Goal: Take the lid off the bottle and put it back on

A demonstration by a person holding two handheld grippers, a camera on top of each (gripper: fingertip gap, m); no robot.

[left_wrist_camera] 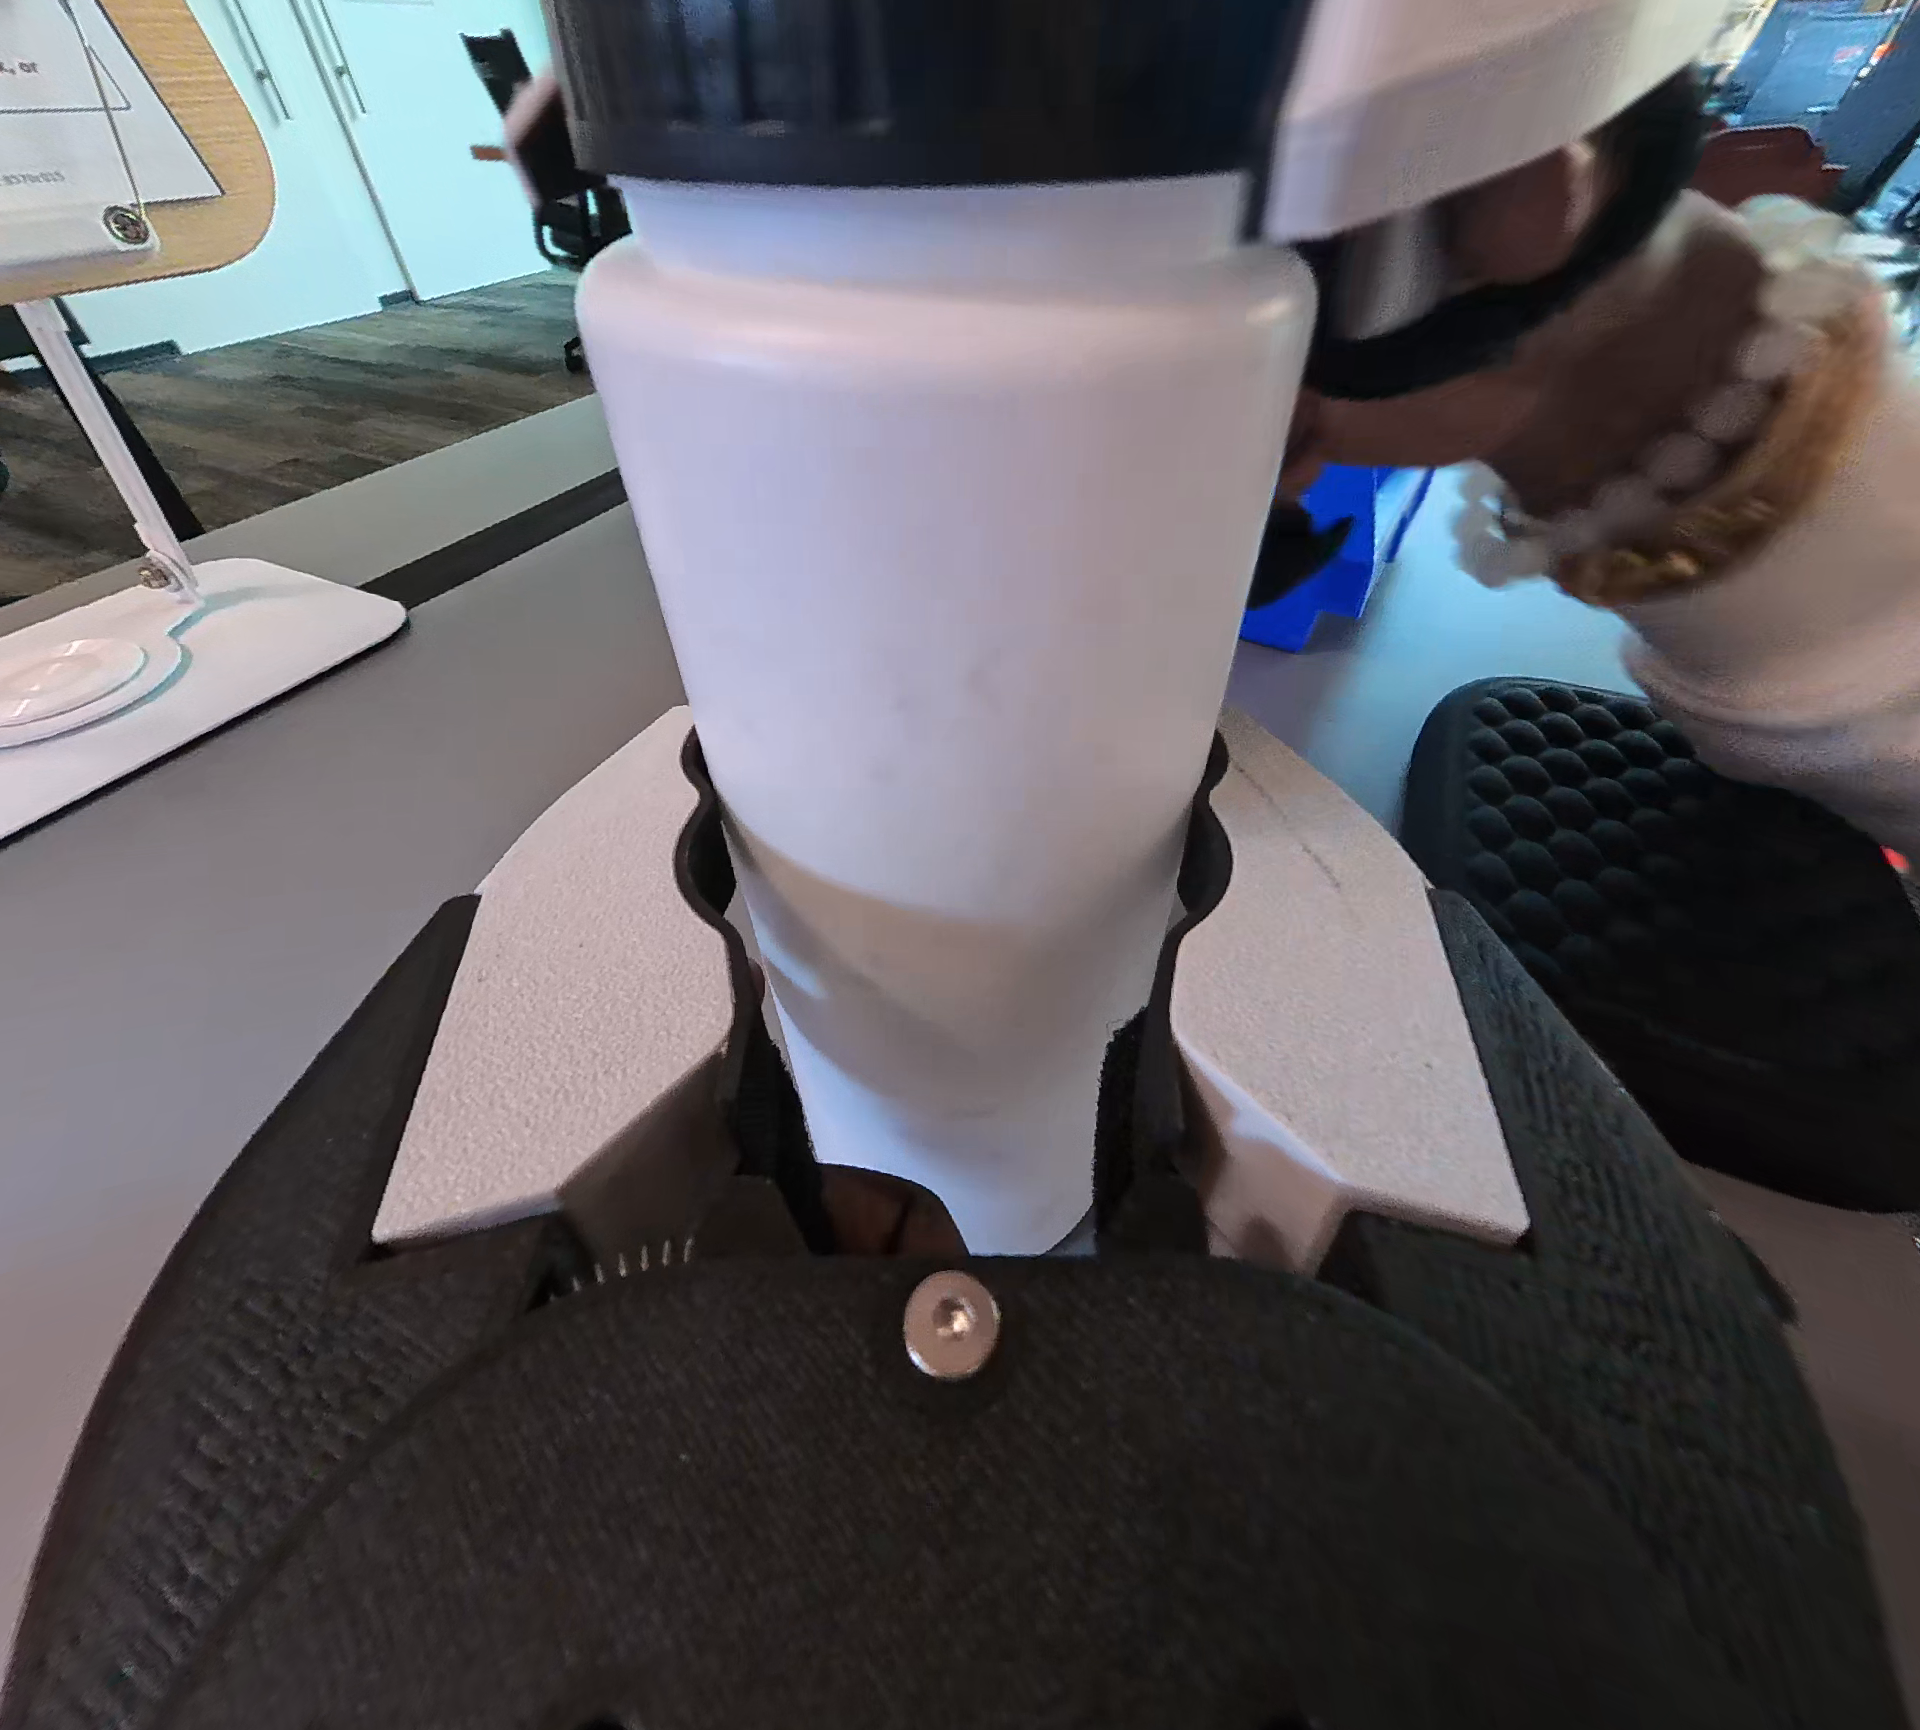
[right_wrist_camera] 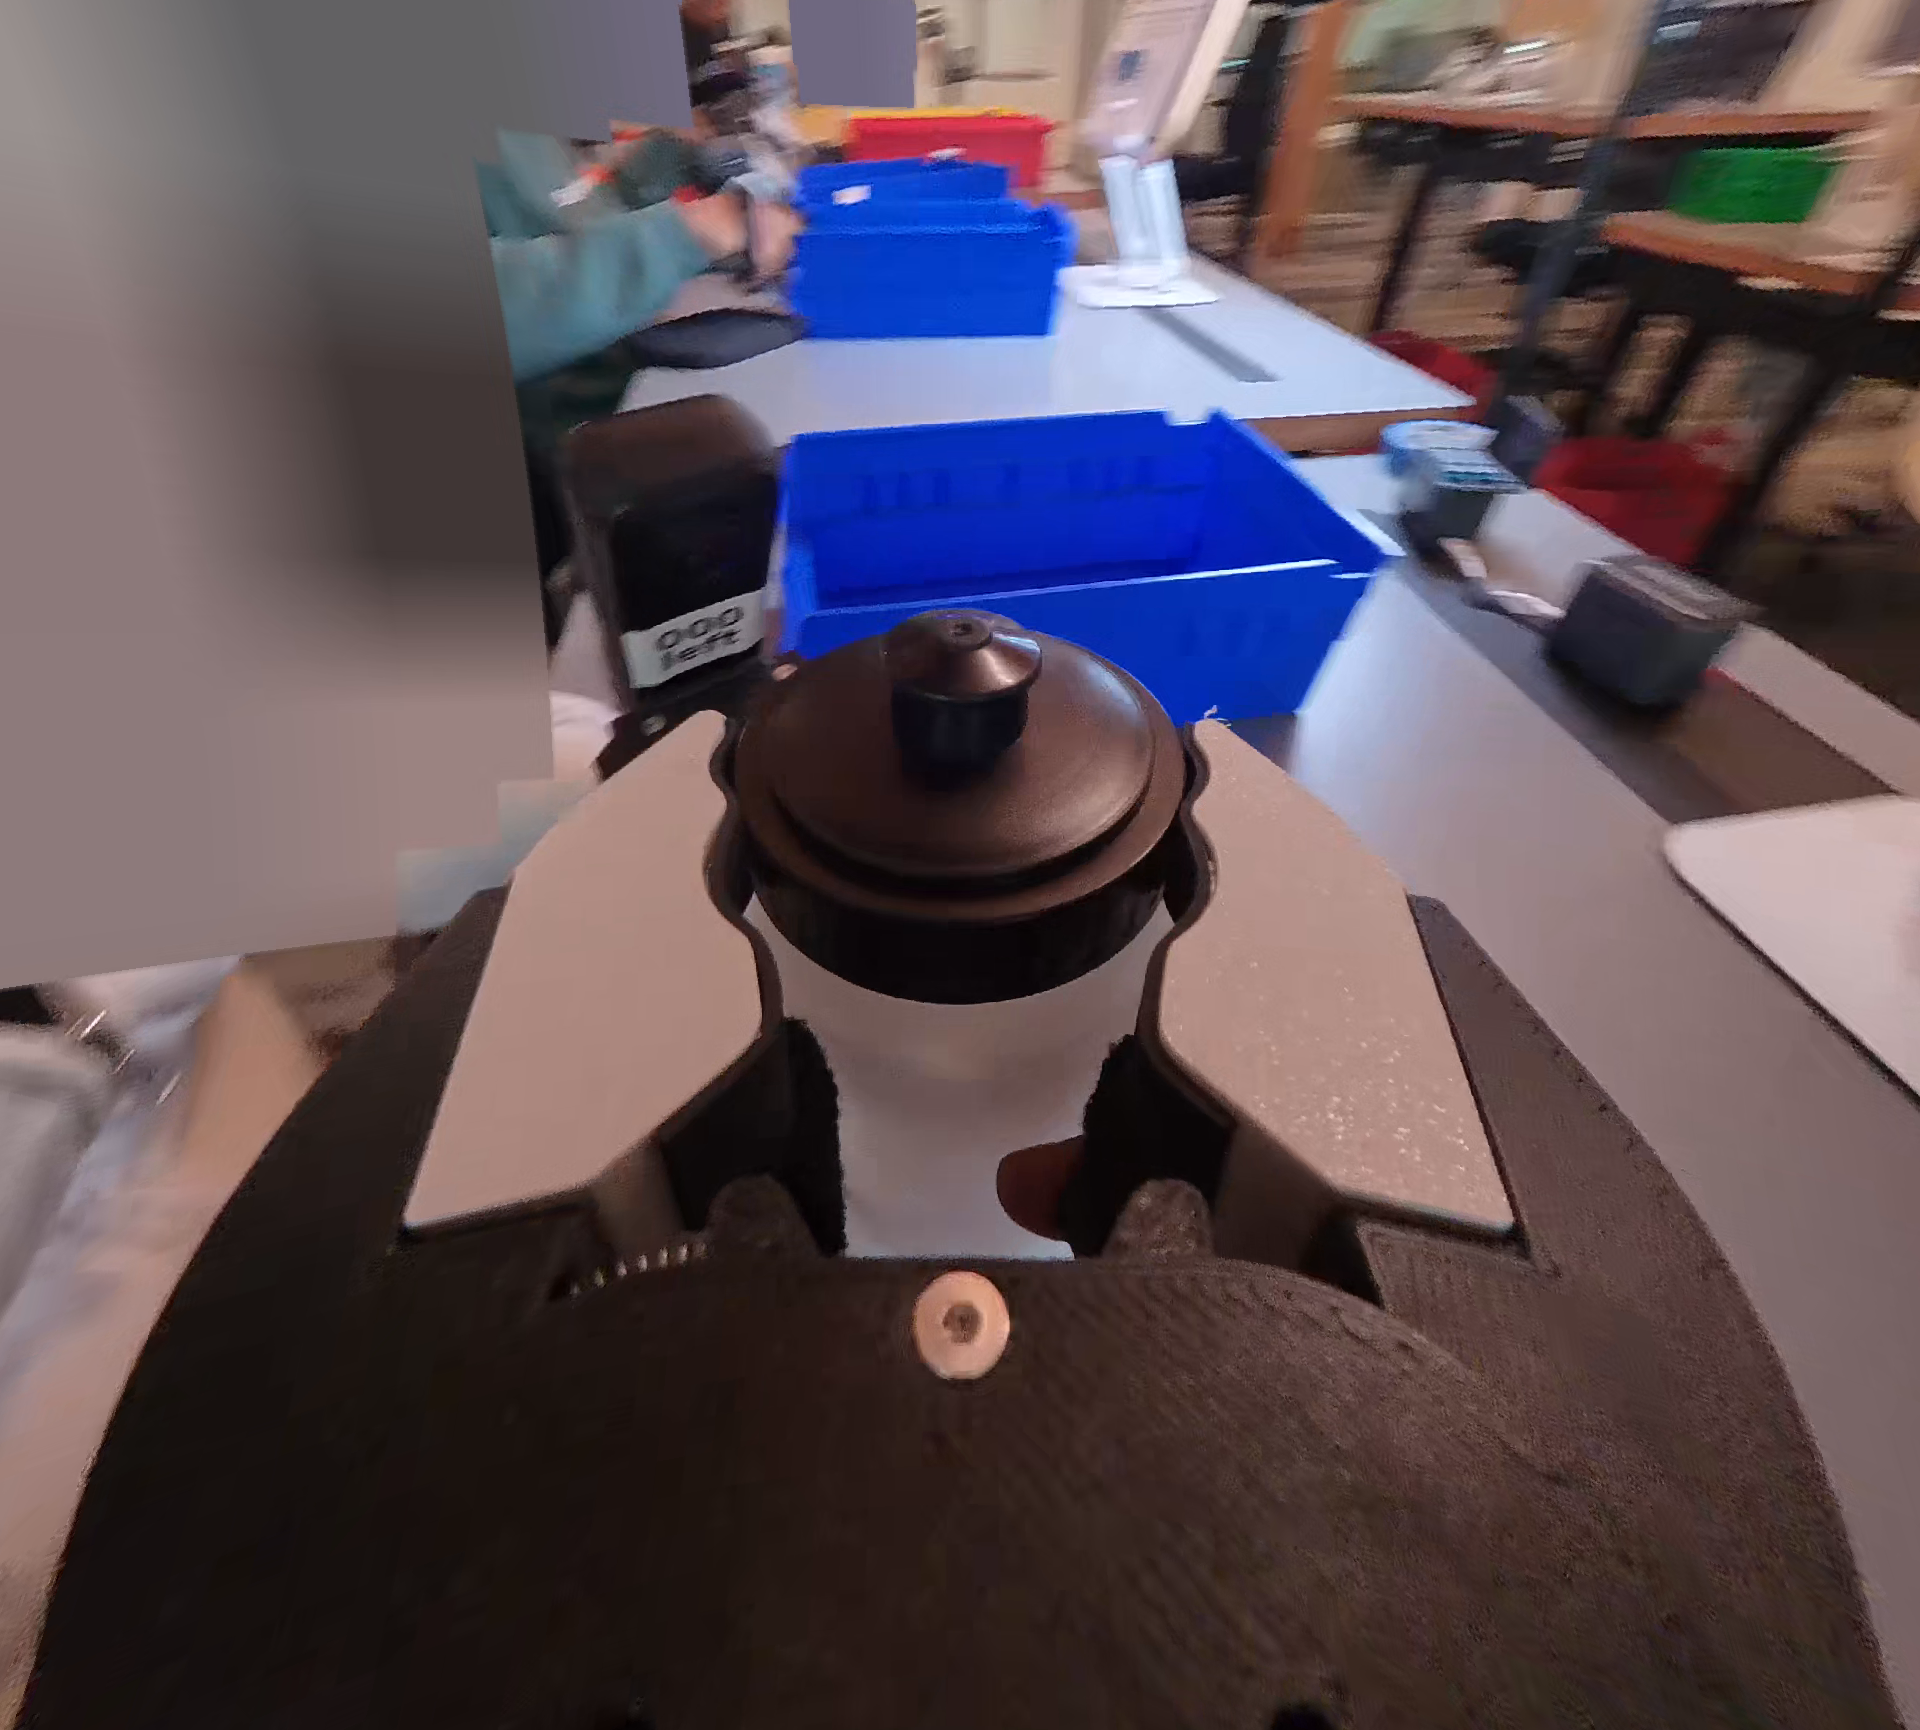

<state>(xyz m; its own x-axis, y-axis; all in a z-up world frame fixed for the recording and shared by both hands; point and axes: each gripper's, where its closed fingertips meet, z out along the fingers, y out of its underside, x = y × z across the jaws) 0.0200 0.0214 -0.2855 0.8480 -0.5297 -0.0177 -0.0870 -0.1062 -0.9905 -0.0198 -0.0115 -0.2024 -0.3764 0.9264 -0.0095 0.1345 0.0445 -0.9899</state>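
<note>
Left gripper clamped on white plastic bottle body held off the desk, right gripper closed around black ribbed screw lid; bottle looks light, smooth, slippery, so grip lid ribs.

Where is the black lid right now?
The black lid sits on top of the white bottle, centred in the right wrist view between the right gripper jaws, just before the blue bin.

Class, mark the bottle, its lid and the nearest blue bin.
bottle (left_wrist_camera: 935, 600), left wrist view, white body.
lid (right_wrist_camera: 956, 807), right wrist view, domed black top.
blue bin (right_wrist_camera: 1081, 641), right wrist view, front wall.
</note>
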